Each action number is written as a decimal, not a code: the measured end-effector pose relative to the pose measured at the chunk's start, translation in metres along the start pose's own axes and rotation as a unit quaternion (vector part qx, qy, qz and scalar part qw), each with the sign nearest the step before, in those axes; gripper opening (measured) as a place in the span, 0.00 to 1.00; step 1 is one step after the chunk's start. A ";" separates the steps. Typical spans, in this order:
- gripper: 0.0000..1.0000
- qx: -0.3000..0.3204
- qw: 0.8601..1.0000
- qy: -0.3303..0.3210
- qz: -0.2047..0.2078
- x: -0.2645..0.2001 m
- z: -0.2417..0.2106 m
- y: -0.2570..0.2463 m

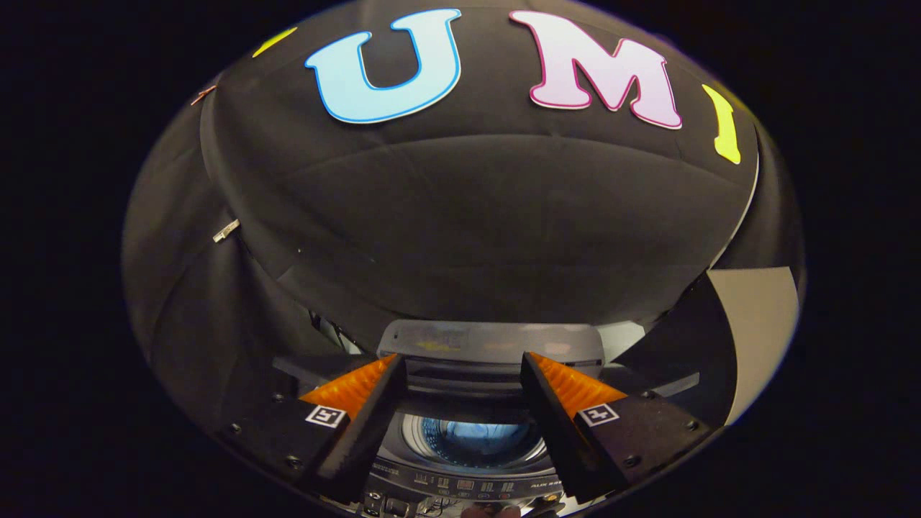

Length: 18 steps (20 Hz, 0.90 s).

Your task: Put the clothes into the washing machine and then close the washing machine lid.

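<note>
The tongs (pixel 460 392) stand open, their two fingers (pixel 367 421) spread well apart with nothing held between them. They hang above a top-loading washing machine (pixel 468 478), which sits low in the gripper view, below and just ahead of the fingertips. The machine's lid (pixel 489 342) is raised: it stands folded up at the back of the machine, a grey panel with a glossy face, seen through the gap between the fingers and a little beyond their tips. Under it the round mouth of the drum (pixel 478 440) lies open between the two fingers, ringed by a pale rim, and something bluish shows down inside; whether that is cloth or only a reflection on the metal drum cannot be told. Nearer than the opening runs the machine's curved control panel (pixel 460 485), with a row of small buttons and markings too small to make out. Behind the machine and all around it hangs the black cloth wall (pixel 468 216) of the booth, creased in long folds. Beyond the right finger a pale flat board (pixel 759 324) leans at the edge of the cloth, and off to the left, well apart from the machine, a small metal clip (pixel 226 231) is fixed on the cloth.
</note>
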<state>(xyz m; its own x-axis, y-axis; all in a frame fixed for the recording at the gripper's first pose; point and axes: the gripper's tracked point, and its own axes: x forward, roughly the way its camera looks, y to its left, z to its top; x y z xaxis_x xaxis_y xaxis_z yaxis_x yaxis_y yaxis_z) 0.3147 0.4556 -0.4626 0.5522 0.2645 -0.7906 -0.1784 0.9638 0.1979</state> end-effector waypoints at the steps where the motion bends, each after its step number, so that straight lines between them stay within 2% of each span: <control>1: 1.00 0.005 1.000 0.021 -0.002 0.001 -0.017 -0.001; 6: 1.00 -0.010 0.992 0.122 -0.021 0.005 -0.111 -0.016; 10: 1.00 -0.023 0.989 0.147 -0.021 0.000 -0.145 -0.022; 13: 0.99 -0.024 0.990 0.140 -0.015 -0.005 -0.142 -0.016; 18: 0.99 -0.010 0.995 0.104 -0.006 -0.023 -0.109 -0.018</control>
<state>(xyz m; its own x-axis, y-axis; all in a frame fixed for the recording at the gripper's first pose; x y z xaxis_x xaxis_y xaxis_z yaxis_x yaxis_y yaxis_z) 0.2159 0.4289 -0.5109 0.3751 0.2394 -0.8955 -0.1911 0.9653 0.1781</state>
